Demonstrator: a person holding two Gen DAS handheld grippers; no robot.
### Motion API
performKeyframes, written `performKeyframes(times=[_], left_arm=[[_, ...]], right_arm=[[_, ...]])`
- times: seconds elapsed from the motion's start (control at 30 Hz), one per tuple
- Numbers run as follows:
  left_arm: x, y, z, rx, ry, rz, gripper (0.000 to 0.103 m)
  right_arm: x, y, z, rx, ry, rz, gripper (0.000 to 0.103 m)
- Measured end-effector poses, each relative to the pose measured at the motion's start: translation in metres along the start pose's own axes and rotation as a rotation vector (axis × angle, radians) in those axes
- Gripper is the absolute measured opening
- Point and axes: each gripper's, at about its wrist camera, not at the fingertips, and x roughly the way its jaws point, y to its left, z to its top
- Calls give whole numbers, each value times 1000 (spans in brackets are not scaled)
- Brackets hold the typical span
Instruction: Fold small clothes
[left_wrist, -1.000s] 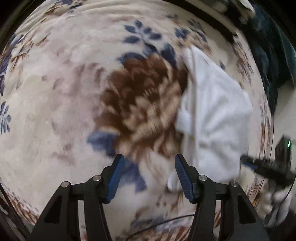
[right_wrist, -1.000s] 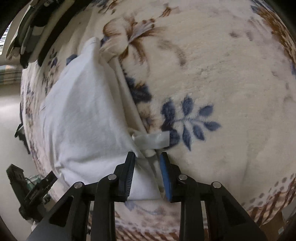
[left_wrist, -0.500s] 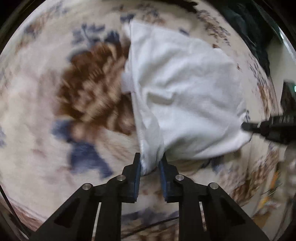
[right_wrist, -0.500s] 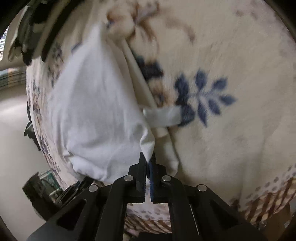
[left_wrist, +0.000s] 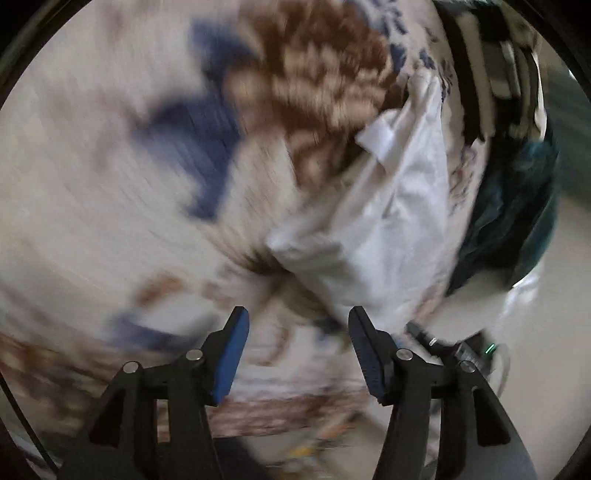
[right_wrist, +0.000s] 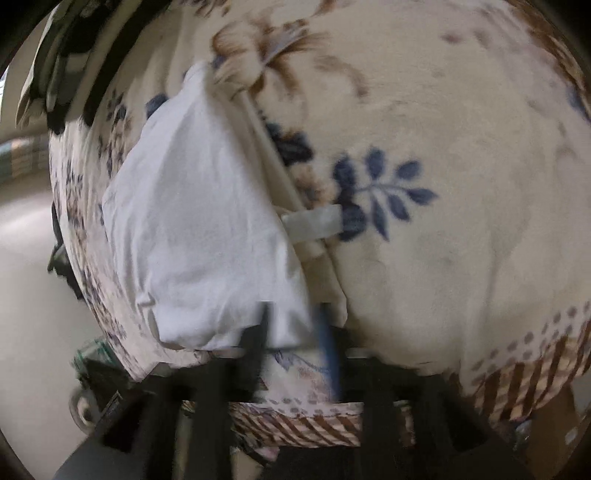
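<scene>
A small white garment (left_wrist: 388, 229) lies folded on a floral blanket (left_wrist: 110, 184). In the left wrist view it sits ahead and to the right of my left gripper (left_wrist: 295, 343), which is open and empty; the view is blurred. In the right wrist view the garment (right_wrist: 199, 236) lies left of centre, a white strap (right_wrist: 314, 221) sticking out to its right. My right gripper (right_wrist: 295, 332) is blurred, its jaws parted around the garment's near corner, not pinching it.
A dark teal cloth (left_wrist: 509, 221) and black-and-white striped fabric (left_wrist: 491, 62) lie beyond the garment at the blanket's edge. The blanket's patterned hem (right_wrist: 517, 376) hangs over the near edge, with pale floor (right_wrist: 29, 295) to the left.
Both grippers were shut on the garment's near corners half a second ago. Both have opened and let go. The left gripper has swung left, away from the garment, which now lies flat.
</scene>
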Motion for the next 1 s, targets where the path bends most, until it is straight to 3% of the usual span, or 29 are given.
performKeyframes(times=[0.1,0.17,0.3,0.37,0.43,0.47,0.5,0.53,0.57,0.6,0.73,0.83,1.0], left_arm=[[17,-1,1,-22,-19,-31,53],[31,-7,-1,-26,-20,-52,53],[45,-14,-6,-12,-9,-58,53],[33,-8,-1,-23,-5,-60,53],[24,-7,0,-50,-10,-75,53],[22,-3,2,-68,-25,-101,53],[18,-2,4,-81,-57,-129,51],[13,-1,5,-83,-83,-142,49],[3,-3,6,-80,-138,-168,39],[-6,-6,8,-76,-176,-185,12],[-34,-19,12,-19,-220,-190,11],[-57,-22,16,30,-252,-151,11],[-91,8,31,-25,-365,-62,12]], right_arm=[[-7,-7,-14,62,-30,63,44],[1,-9,-23,86,3,110,49],[59,-19,-35,209,140,272,49],[86,-22,-34,282,153,365,49],[101,-25,-33,346,109,456,48],[102,-25,-33,375,73,489,31],[99,-23,-35,393,45,497,16],[97,-20,-36,394,37,500,11],[93,-17,-37,390,29,496,10],[86,-13,-38,372,19,494,10],[66,-8,-43,354,18,506,8],[52,-1,-43,308,0,481,8],[42,5,-36,263,-21,425,8]])
